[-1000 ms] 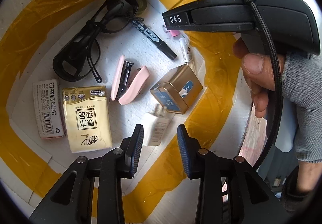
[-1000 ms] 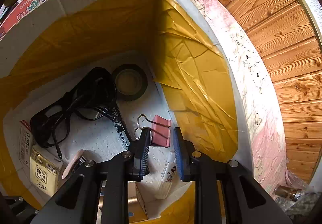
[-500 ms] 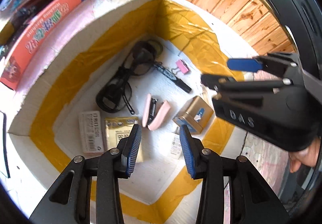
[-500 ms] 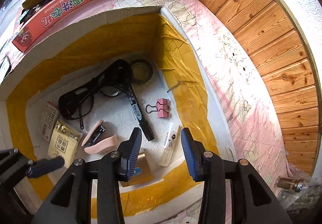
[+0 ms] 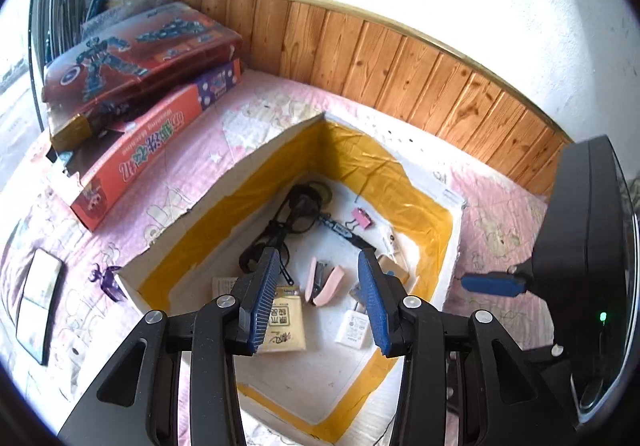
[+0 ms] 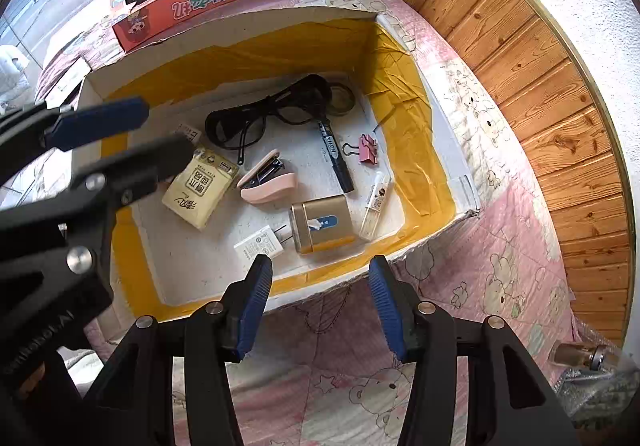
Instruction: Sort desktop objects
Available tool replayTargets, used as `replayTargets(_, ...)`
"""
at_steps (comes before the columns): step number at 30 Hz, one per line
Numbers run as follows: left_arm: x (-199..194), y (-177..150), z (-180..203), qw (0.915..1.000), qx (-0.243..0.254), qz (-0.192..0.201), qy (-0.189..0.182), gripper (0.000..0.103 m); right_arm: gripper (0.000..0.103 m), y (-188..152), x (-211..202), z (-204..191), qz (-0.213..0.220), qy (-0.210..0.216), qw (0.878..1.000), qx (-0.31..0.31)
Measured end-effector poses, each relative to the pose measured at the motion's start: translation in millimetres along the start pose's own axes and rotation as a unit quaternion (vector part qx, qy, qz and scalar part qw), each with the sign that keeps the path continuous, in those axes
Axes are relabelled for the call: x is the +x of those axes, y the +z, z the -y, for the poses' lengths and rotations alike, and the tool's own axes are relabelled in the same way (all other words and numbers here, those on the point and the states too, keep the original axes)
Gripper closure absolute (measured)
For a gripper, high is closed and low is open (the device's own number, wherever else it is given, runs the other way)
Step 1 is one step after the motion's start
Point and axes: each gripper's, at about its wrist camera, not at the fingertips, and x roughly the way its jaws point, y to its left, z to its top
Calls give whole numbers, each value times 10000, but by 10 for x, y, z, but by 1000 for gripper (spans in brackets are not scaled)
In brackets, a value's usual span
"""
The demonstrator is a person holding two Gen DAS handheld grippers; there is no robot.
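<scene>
1. Right wrist view: right gripper (image 6: 320, 302) has just been opening, fingers released, nothing btwn them; it hangs over the box (image 6: 436, 117) rim & pink sheet (image 6: 500, 286). All sorted things lie inside the box.
2. Left gripper (image 5: 318, 300) also just been opening, empty, above the box.
3. Risk: both grippers near each other; reaching in together could knock them.
4. Glasses (image 6: 260, 117) tangled w/ marker (image 6: 336, 155); snag likely.
5. Small tube (image 6: 374, 205) close to tin (image 6: 322, 221); fingers may nudge both.
</scene>
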Motion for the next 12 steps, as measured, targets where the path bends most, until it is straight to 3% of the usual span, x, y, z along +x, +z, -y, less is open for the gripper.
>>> replayTargets(8, -1, -18, -53, 9988, -44, -111, -477, 55, 50, -280, -214, -312, 252, 192, 9993, -220)
replayTargets(12, -71, 3, -5, 9996, 172, 170, -164, 55, 50, -326, -295, -357, 404, 303, 9986, -150)
